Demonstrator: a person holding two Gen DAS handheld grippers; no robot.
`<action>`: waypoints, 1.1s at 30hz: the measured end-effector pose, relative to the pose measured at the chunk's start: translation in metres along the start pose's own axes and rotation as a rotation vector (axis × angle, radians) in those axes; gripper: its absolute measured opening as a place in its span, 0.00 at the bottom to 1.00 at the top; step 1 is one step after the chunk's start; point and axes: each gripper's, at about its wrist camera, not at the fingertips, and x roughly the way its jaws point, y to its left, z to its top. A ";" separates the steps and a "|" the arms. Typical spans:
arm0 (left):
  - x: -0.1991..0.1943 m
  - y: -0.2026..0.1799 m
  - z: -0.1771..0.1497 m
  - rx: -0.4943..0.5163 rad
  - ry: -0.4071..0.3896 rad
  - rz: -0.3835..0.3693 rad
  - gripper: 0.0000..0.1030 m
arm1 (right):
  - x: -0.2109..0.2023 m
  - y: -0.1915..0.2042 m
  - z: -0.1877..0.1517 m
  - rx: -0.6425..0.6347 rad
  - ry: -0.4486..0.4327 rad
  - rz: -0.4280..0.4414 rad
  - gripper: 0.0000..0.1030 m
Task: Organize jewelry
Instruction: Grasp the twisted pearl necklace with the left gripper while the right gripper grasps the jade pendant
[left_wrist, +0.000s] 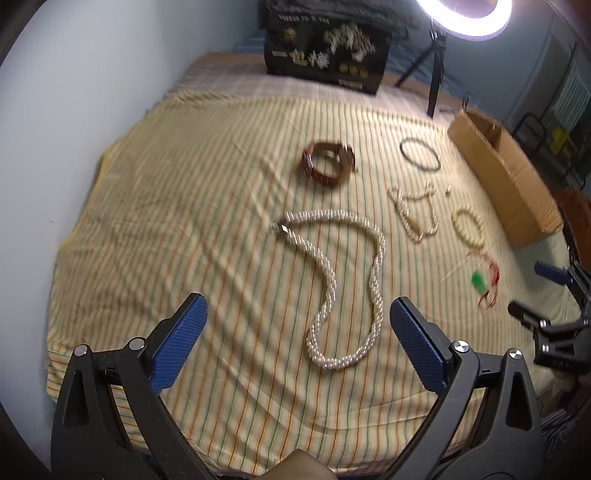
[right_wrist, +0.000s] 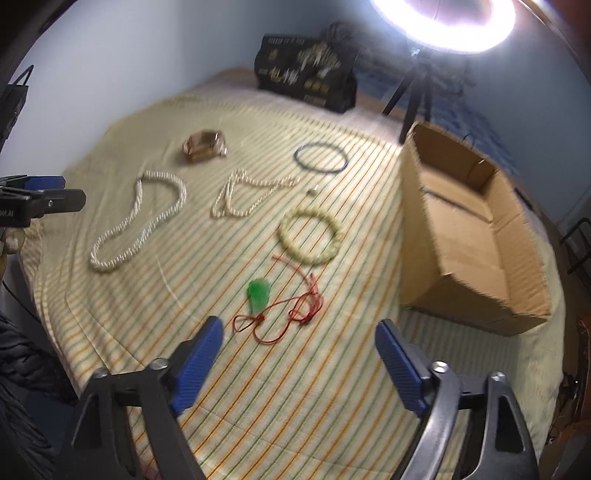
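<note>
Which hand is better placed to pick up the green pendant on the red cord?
Right. The right tool is open just short of the green pendant and its red cord. The left tool is lined up on the thick pearl necklace instead.

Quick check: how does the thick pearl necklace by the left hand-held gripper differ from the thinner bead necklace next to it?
The thick pearl necklace is a fat, white, multi-strand rope; the thinner bead necklace is a slim, cream strand.
The thick one lies in one long open loop; the thinner one is folded into a smaller, kinked shape.
The thick one lies farther from the cardboard box.
Both rest flat on the striped cloth, ungripped.
</note>
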 end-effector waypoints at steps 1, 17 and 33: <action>0.005 -0.001 -0.002 0.009 0.020 0.000 0.84 | 0.005 0.001 0.000 -0.008 0.017 0.003 0.77; 0.055 -0.012 0.000 0.068 0.156 -0.016 0.44 | 0.031 0.000 0.013 -0.010 0.075 0.076 0.53; 0.070 -0.009 0.003 0.050 0.160 -0.037 0.43 | 0.047 0.011 0.026 -0.038 0.090 0.095 0.40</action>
